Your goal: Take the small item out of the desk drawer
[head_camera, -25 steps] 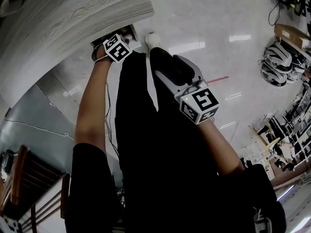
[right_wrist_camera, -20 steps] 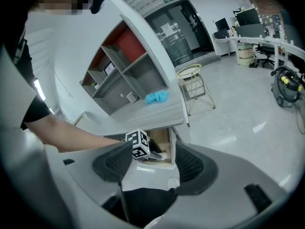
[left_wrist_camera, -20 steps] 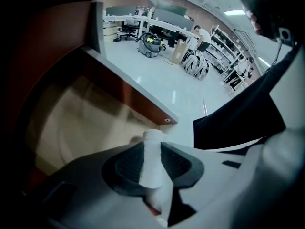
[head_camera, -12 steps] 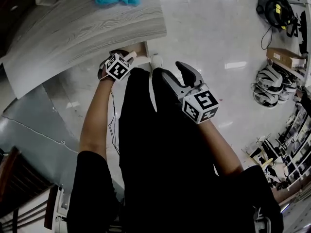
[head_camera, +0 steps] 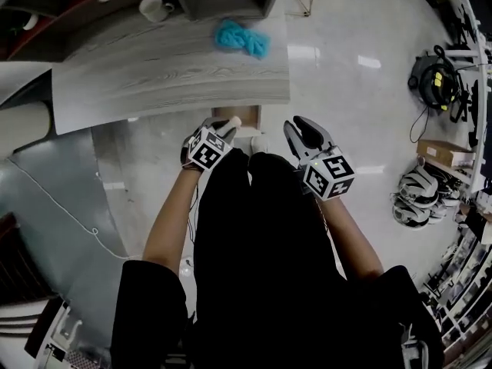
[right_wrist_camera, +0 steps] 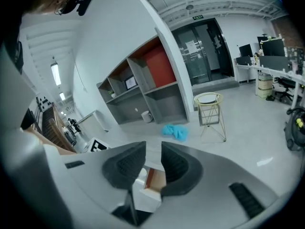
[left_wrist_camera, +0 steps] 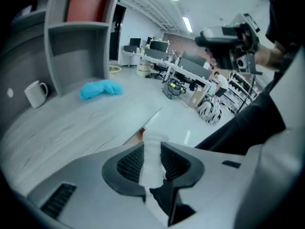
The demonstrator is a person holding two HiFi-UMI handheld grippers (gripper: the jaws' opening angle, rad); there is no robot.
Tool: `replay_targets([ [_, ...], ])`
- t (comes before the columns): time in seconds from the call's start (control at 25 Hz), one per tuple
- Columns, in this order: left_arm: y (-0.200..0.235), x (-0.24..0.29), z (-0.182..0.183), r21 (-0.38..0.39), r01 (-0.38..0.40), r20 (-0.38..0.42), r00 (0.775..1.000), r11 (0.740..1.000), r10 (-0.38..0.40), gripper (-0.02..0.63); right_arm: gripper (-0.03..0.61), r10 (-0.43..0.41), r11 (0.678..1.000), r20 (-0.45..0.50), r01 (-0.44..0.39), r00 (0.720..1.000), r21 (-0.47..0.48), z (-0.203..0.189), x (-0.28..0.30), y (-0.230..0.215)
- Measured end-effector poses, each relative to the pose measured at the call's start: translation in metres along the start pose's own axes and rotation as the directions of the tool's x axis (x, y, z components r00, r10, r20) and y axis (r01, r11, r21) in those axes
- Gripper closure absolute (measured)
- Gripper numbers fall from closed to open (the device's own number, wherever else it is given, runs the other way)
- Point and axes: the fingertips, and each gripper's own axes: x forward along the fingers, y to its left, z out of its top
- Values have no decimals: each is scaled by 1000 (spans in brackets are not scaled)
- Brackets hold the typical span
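The left gripper (left_wrist_camera: 152, 149) clamps a small white item (left_wrist_camera: 151, 168) near the grey desk (head_camera: 177, 68) edge; the right gripper (right_wrist_camera: 153, 163), empty, has just been closing, jaws narrowly apart.

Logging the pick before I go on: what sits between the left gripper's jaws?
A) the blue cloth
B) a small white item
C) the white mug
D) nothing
B: in its own view the left gripper is shut on a small white item; blue cloth and white mug are on the desk.
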Motion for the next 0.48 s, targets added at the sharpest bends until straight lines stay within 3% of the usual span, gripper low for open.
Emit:
replay_targets([
  [0.12,-1,-44,30,-178,-1,146,989,984,27,507,500,14,1000,22,-13,1000,-20,22,-2,5],
  [0.24,4,-96,59,-372,39,318,944,928,88,507,540,46,998,42,-44,998,-35,38,-2,15],
  [0.36,11,-150,82,-424,4,406,894,906,187,507,570,101,994,75,-98,992,-39,58,-3,30],
  [0.48,6,-197,108,-446,-43,446,855,894,264,506,578,132,990,73,-128,989,-68,81,-12,42],
])
